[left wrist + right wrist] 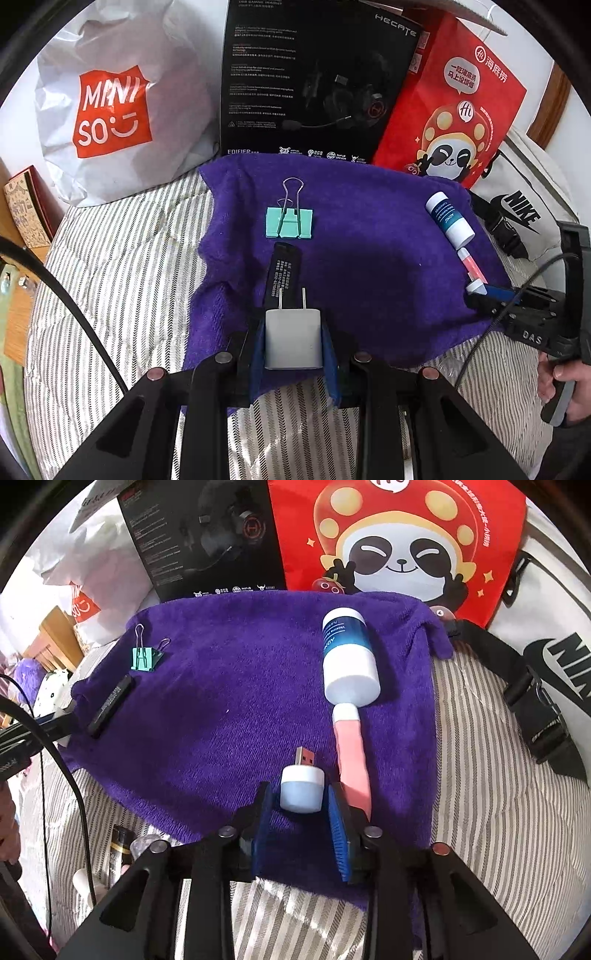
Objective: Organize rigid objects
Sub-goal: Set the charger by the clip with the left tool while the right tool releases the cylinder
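While the left gripper (293, 332) stays out of contact with the towel (369, 258), it is clenched on a white charger (292, 338), prongs pointing forward, low over the towel's near edge. Just ahead lies a black stick (282, 273), its long axis running away from the gripper toward a green clip (289, 222), so these 3 things fall nearly in 1 line. My guess is the charger belongs at the near end of that line, straight below the gripper. Over on the towel's right side, the right gripper (299, 794) is released: a gap shows beside a USB light (301, 788) resting between its pads, plug pointing away. Just right of it lies a pink tube (352, 760), and beyond that a white bottle (349, 657), both lengthwise in a second line on the bed (110, 277).
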